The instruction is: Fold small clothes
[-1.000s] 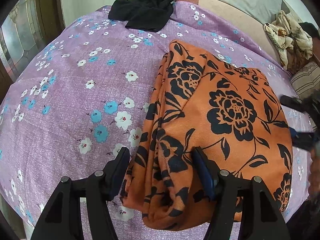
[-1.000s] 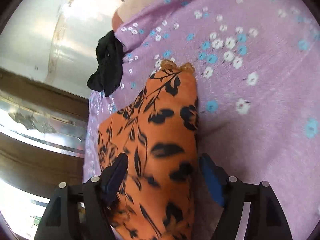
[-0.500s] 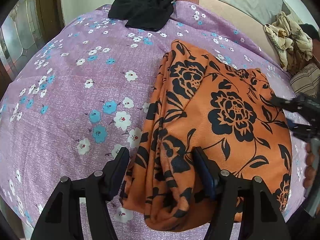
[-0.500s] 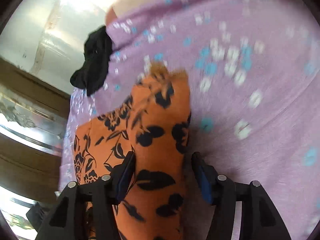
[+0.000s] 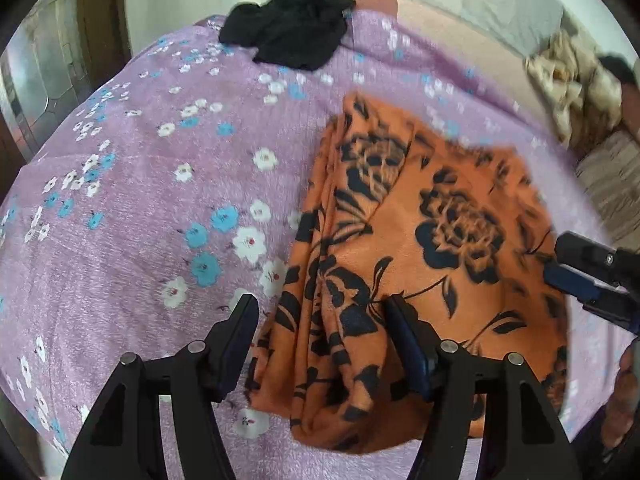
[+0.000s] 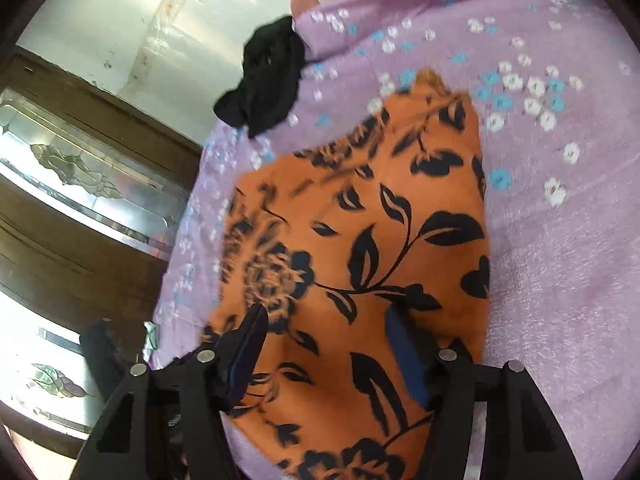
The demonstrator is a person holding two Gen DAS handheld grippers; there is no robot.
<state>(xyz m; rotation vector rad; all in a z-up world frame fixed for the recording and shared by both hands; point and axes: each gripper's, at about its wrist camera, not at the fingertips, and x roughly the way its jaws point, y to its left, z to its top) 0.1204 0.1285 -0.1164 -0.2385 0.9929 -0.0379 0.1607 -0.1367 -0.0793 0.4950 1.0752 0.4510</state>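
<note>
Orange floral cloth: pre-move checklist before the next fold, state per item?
1. Orange floral cloth lies folded on the purple bedsheet: ok.
2. Left gripper open, fingers straddling the bunched near edge: ok.
3. Right gripper open over the cloth: ok.
4. Either gripper actually pinching fabric: not ok, both open.
5. Black garment apart from the cloth, at the far end: ok.
6. Layers aligned underneath: cannot tell, hidden.

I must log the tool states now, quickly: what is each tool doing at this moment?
Left tool: open, fingers either side of the orange floral cloth's bunched edge, not clamped.
Right tool: open, over the same cloth, holding nothing.
</note>
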